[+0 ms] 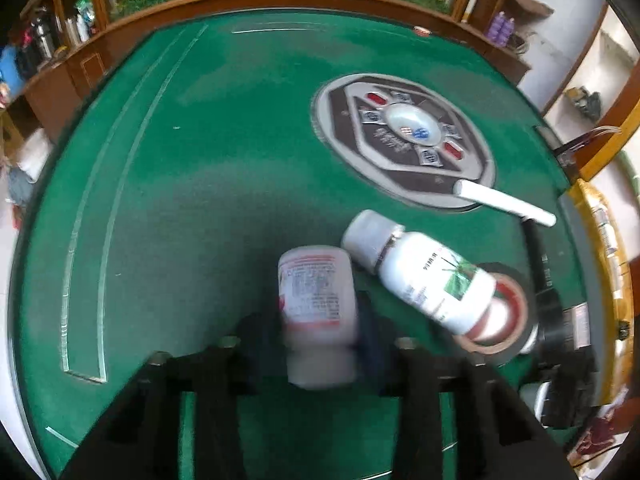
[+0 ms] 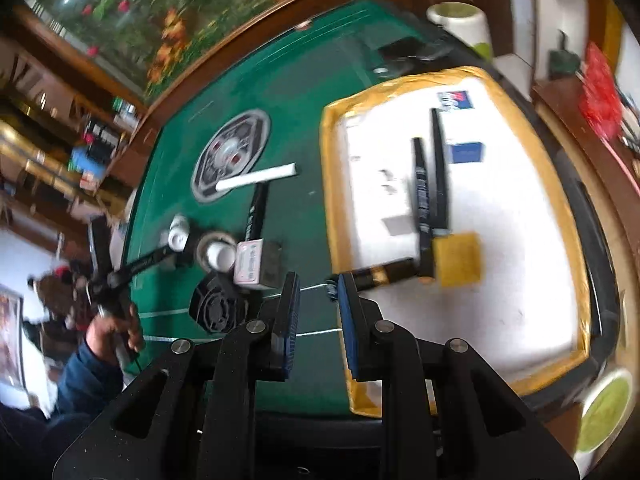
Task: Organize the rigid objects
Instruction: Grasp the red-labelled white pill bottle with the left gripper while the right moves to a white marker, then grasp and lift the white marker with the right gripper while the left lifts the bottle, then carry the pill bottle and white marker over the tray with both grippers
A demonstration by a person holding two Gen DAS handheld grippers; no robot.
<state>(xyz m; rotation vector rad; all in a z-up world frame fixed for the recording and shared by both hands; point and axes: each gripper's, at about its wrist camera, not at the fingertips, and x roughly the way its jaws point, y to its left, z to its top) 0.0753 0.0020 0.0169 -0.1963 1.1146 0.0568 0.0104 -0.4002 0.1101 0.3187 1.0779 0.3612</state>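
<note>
A small white bottle [image 1: 314,296] with a red-edged label stands between the blue pads of my left gripper [image 1: 316,328], which is shut on it just above the green table [image 1: 192,208]. Right of it a bigger white bottle [image 1: 424,276] with a green label lies tilted on a tape roll [image 1: 506,324]. My right gripper [image 2: 318,308] hovers over the table's near edge, its pads nearly together with nothing between them. Just right of it is a white tray [image 2: 332,184] with a yellow taped rim, holding black pens [image 2: 424,192], a yellow block [image 2: 460,260] and a black-and-gold tube [image 2: 384,272].
A white stick [image 1: 504,202] lies across the table's round centre panel [image 1: 400,140], with a black pen [image 1: 540,256] beside it. A small box [image 2: 250,264] and a black fan-like part [image 2: 218,304] sit near the tape roll. A hand [image 2: 116,328] holds the left tool. A white cup [image 2: 464,24] stands far back.
</note>
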